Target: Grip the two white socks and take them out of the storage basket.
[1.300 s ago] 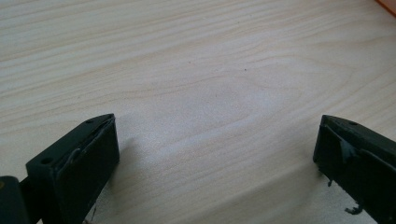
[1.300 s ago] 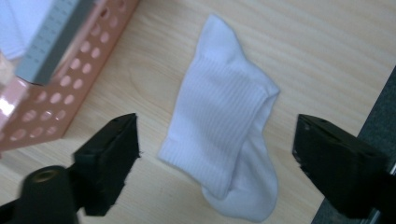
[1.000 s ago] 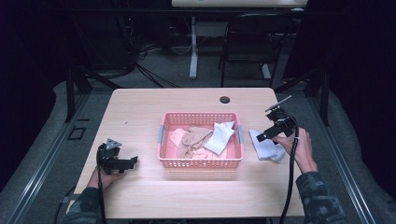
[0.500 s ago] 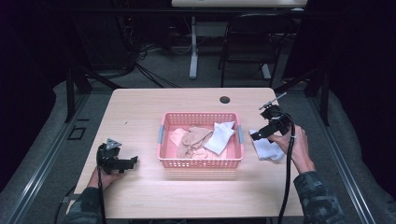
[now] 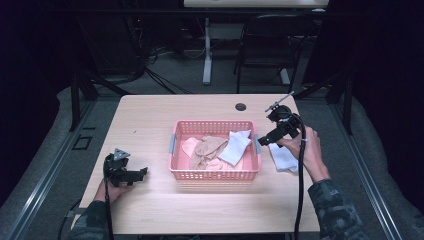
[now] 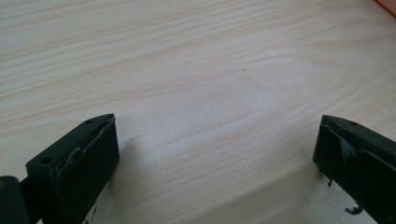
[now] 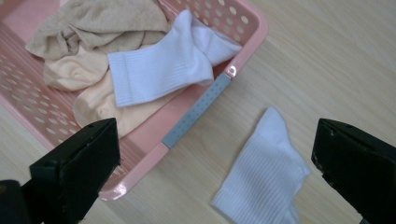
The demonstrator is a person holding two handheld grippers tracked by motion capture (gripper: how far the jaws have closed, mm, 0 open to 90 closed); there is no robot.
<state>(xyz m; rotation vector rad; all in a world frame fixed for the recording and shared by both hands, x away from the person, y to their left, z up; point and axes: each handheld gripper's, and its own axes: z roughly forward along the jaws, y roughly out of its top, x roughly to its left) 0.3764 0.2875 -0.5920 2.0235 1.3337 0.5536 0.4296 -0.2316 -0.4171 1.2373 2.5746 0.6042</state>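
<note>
A pink basket (image 5: 214, 173) (image 7: 140, 161) stands mid-table, holding beige socks (image 5: 206, 150) (image 7: 88, 32) and one white sock (image 5: 236, 146) (image 7: 163, 65). Another white sock (image 5: 283, 157) (image 7: 264, 175) lies flat on the wood just right of the basket. My right gripper (image 5: 266, 139) (image 7: 215, 172) hovers open over the basket's right rim and that loose sock, with nothing between its jaws. My left gripper (image 5: 139, 173) (image 6: 217, 154) rests open low over bare table at the front left, well apart from the basket.
The wooden table (image 5: 150, 120) has a dark round cable hole (image 5: 240, 106) near its far edge. A chair (image 5: 265, 50) and a desk leg stand on the floor beyond. Cables trail from both grippers toward the front edge.
My right gripper has moved left and slightly away from me, from over the loose white sock toward the basket's right rim. The left gripper has stayed still.
</note>
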